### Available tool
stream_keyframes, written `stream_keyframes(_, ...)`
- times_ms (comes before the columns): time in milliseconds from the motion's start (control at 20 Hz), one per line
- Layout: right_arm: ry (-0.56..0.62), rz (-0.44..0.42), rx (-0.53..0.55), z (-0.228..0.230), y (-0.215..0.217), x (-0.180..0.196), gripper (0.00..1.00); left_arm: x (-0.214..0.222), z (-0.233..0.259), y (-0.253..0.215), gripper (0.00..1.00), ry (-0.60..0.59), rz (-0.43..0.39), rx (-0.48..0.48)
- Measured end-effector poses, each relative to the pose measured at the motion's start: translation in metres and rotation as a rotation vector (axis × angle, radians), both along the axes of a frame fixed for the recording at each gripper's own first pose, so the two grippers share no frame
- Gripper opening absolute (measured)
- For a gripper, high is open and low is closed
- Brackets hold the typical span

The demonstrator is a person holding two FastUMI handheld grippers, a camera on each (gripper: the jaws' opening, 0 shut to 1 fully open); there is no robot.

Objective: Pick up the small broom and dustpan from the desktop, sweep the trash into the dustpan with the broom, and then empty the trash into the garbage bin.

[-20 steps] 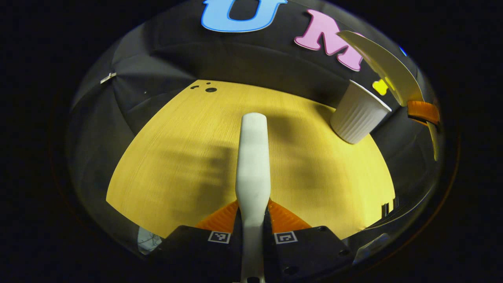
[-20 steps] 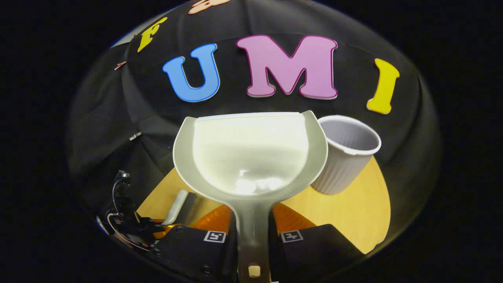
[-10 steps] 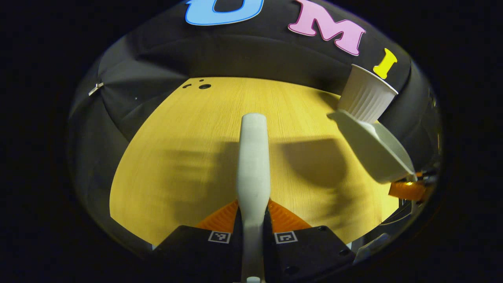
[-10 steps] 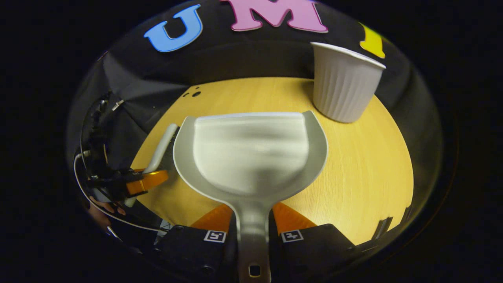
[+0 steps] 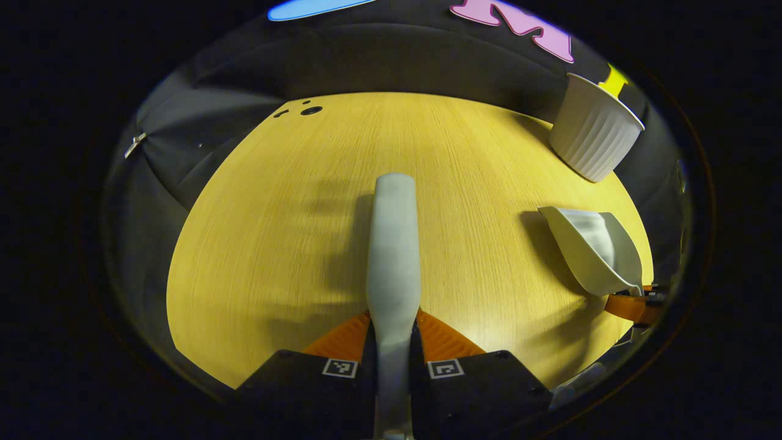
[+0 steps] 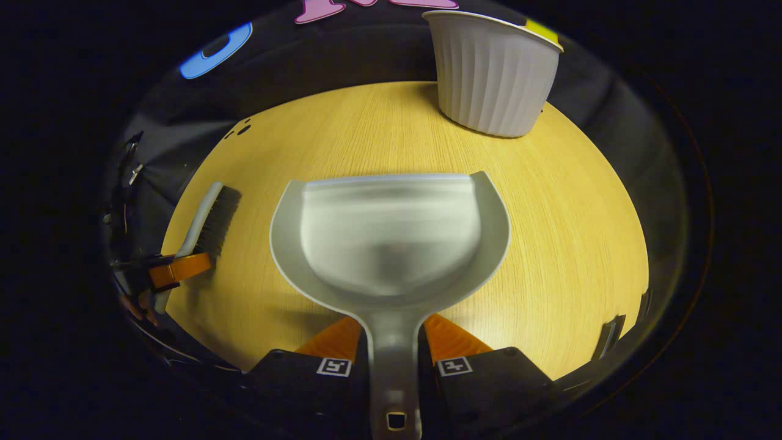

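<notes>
In the left gripper view my left gripper (image 5: 394,327) is shut on the small broom (image 5: 394,244), whose pale back points forward over the wooden desktop (image 5: 281,214). In the right gripper view my right gripper (image 6: 394,339) is shut on the handle of the pale dustpan (image 6: 391,235), which looks empty and is held low over the desktop (image 6: 574,232). The white ribbed garbage bin (image 6: 492,73) stands upright at the far right. The dustpan (image 5: 592,247) also appears at the right of the left gripper view, and the broom (image 6: 211,220) with dark bristles at the left of the right gripper view.
The garbage bin (image 5: 595,134) stands near the desk's far right edge. Small dark holes (image 5: 305,110) mark the desktop's far left corner. Black cloth surrounds the desk on all sides.
Both tools have come down toward the desktop. The dustpan dropped from raised and tilted beside the bin to low and level, and the bin now sits farther up in both views.
</notes>
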State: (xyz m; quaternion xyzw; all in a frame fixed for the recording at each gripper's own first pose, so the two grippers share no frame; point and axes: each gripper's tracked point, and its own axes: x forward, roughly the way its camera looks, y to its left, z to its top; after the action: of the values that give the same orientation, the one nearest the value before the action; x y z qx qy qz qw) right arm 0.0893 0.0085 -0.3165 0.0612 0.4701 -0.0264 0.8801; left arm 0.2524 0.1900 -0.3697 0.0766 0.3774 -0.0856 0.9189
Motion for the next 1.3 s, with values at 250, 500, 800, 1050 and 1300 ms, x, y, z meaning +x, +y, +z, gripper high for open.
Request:
stream_keyframes(250,0.011,-0.002,-0.007,-0.004,0.007,0.010,0.37,-0.008,-0.010,-0.006,0.27,0.035,-0.003,0.061)
stream_keyframes(500,0.016,0.008,0.043,0.003,0.016,0.010,0.40,-0.017,-0.006,-0.006,0.38,0.041,0.015,0.058)
stream_keyframes(800,-0.063,-0.010,0.070,0.034,0.013,0.016,1.00,-0.032,0.036,-0.010,0.95,-0.037,0.007,0.014)
stream_keyframes(1050,-0.278,-0.006,0.015,0.108,0.009,0.015,0.99,-0.069,0.119,-0.022,0.95,-0.270,-0.078,-0.048)
stream_keyframes(1300,-0.563,0.003,-0.028,0.214,0.010,0.002,0.99,-0.132,0.208,-0.023,0.95,-0.535,-0.107,-0.096)
